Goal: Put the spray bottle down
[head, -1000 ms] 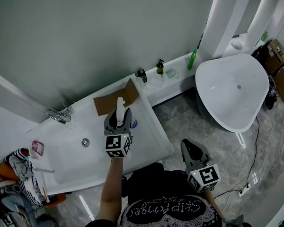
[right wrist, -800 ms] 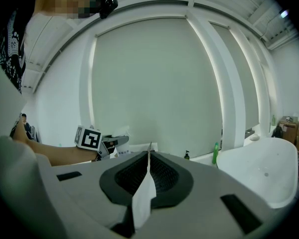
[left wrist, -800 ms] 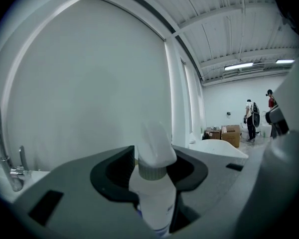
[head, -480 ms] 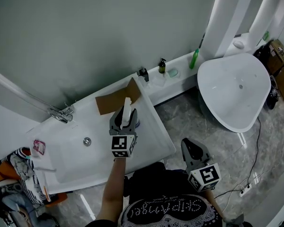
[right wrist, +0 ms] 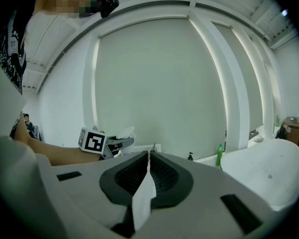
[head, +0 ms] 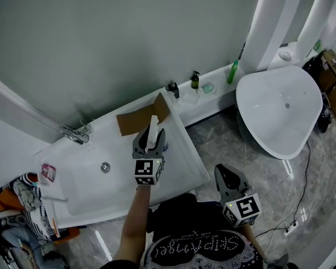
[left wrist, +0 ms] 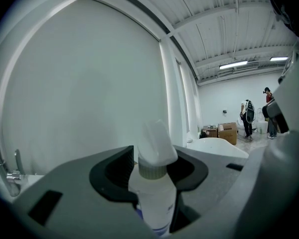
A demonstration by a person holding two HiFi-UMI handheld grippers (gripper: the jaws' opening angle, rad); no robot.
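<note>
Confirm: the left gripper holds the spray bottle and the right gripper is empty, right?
Not quite. The left gripper does hold the spray bottle, but the right gripper is not empty: its fingers are shut on a thin white sheet, as the right gripper view shows.

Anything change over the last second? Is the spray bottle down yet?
The left gripper carried the spray bottle slightly to the right in the head view, toward the right corner of the cardboard sheet on the bathtub. The bottle is not down: the jaws still clamp it. The right gripper stayed put, shut on its white sheet.
</note>
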